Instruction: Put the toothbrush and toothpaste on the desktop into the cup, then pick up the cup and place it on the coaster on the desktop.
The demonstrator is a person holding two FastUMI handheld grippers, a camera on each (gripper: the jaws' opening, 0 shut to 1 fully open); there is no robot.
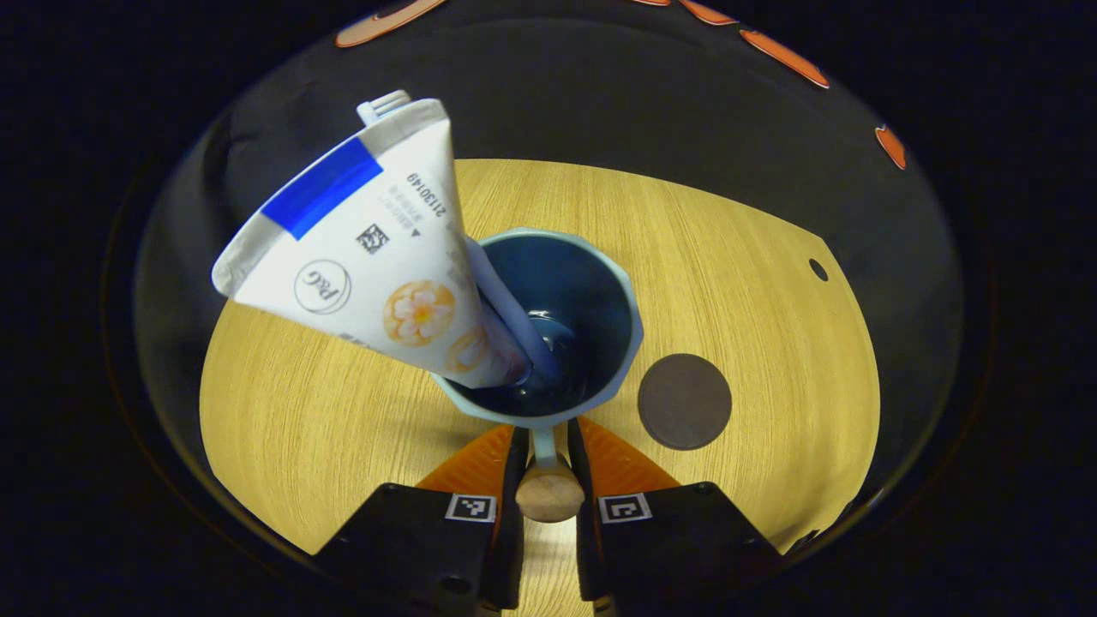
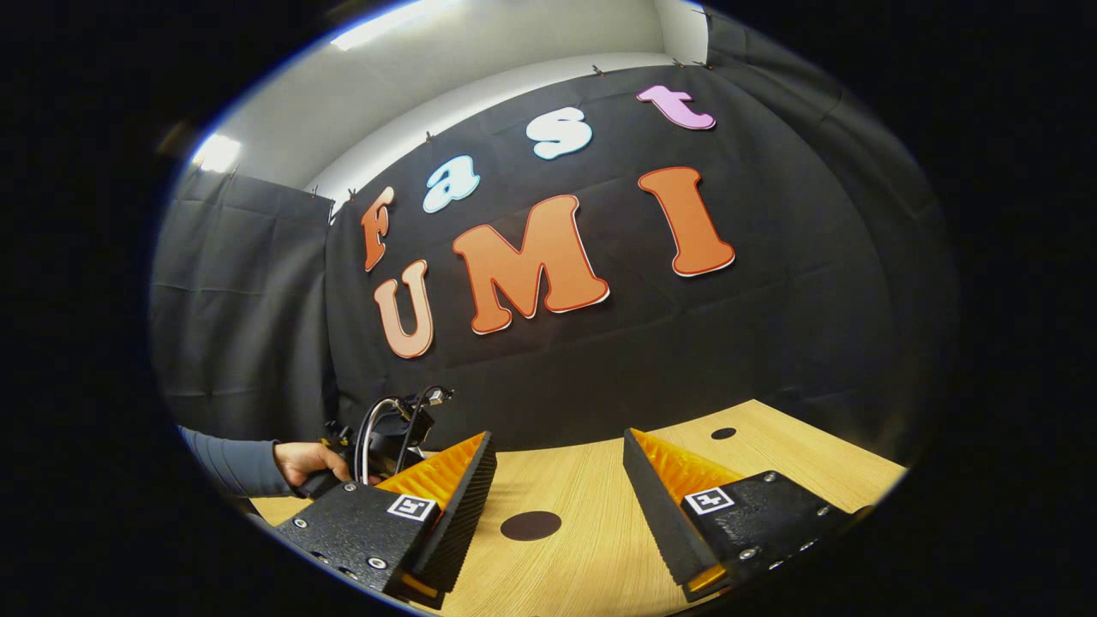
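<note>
A light blue cup point(image 1: 619, 343) sits close in front of my left gripper point(image 1: 543, 439), which is shut on the cup's handle point(image 1: 548, 490), a thin blue stem ending in a wooden knob. A white toothpaste tube point(image 1: 360, 248) stands cap-down in the cup and leans left. The toothbrush point(image 1: 507, 310) slants beside it, its head point(image 1: 383, 104) poking out above the tube. The dark round coaster point(image 1: 684, 401) lies just right of the cup on the wooden desktop point(image 1: 754, 283). I cannot tell whether the cup rests on the desk. My right gripper point(image 2: 557, 454) is open, held above the desk, with the coaster point(image 2: 530, 524) lying ahead of it.
In the right gripper view a person's hand point(image 2: 302, 461) and grey sleeve at the left hold the other gripper with its cables point(image 2: 390, 420). A small dark hole point(image 1: 818, 270) marks the desk's far right. Black cloth walls surround the desk.
</note>
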